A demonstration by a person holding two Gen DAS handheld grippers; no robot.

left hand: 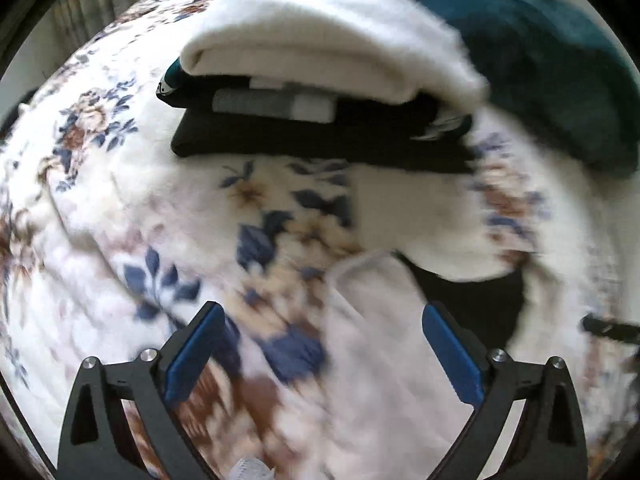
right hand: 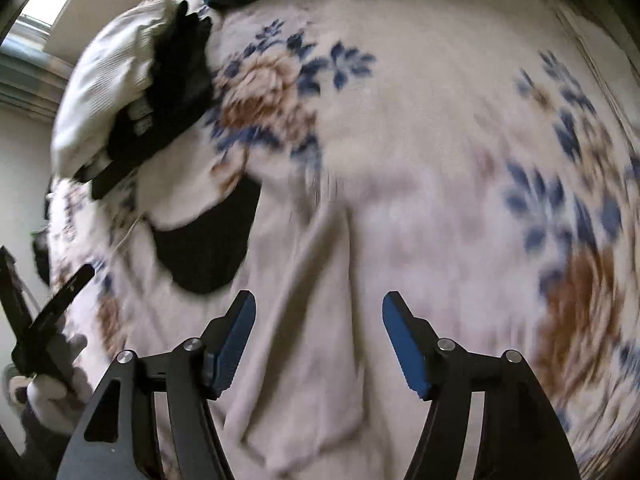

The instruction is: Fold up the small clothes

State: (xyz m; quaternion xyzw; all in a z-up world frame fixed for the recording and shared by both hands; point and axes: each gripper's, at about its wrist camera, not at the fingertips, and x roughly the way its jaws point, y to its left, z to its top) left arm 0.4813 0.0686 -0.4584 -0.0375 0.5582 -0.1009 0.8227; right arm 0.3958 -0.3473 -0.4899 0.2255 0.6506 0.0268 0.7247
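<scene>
Left gripper spread wide, nothing between the blue pads. Pale cloth lying between and just ahead of the jaws, blurred, on the floral blanket. Black garment ahead to the right, partly under a white piece. Farther ahead, a stack: white folded piece on top, black ones beneath. Teal fabric beyond, to the right.

Right gripper also wide, holding nothing. Same pale cloth between and under its jaws, creased lengthwise. Black garment ahead-left; stack farther ahead-left. Left gripper's frame and a gloved hand at far left.
</scene>
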